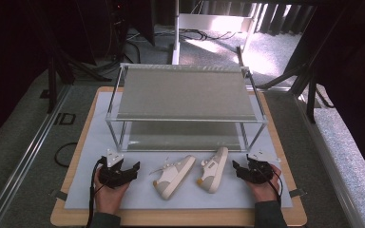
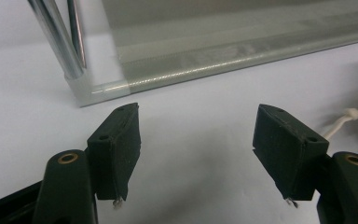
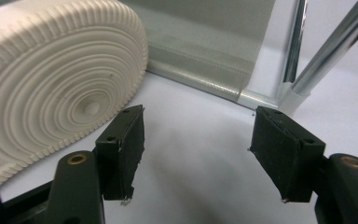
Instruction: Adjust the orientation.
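Our left gripper and right gripper both sit with matte black jaws spread wide, holding nothing, resting on the smooth white mat. Between them we see two white shoes: the left shoe upright, the right shoe tipped, its ribbed, ringed rubber sole just beside our right jaws. Behind stands a chrome-tube rack.

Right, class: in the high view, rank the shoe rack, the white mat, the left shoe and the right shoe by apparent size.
1. White mat
2. Shoe rack
3. Left shoe and right shoe: a pair, look alike, not ranked.
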Tool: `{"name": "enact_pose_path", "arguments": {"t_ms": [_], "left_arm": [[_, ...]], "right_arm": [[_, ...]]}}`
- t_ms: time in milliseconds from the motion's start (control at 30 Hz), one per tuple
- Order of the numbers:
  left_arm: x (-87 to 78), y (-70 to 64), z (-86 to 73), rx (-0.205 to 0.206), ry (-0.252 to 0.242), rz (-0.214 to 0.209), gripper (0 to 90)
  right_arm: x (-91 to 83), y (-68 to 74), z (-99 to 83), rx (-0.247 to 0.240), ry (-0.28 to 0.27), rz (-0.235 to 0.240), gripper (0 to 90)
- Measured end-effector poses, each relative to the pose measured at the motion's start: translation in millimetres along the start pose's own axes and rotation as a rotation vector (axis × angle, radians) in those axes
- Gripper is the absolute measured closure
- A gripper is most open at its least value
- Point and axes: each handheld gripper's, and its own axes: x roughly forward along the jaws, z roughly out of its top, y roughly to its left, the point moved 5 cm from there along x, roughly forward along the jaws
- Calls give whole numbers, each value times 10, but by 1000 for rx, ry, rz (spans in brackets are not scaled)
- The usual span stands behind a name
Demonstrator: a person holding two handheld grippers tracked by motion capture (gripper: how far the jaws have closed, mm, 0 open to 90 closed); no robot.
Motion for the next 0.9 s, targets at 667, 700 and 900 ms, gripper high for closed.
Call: {"name": "enact_pose_path", "arguments": {"t_ms": [667,700,900], "left_arm": [[-153,-396,208,33,-55,-181,331],[-160,-431,219,41,-54,-191,333],[-214,-668,275,81,-54,-268,361]], "right_arm": [[-132,96,49,-34,-43,4,366],[-143,100,53,-38,-46,3,366],[-171,87,51,-47,-52,-13,365]]}}
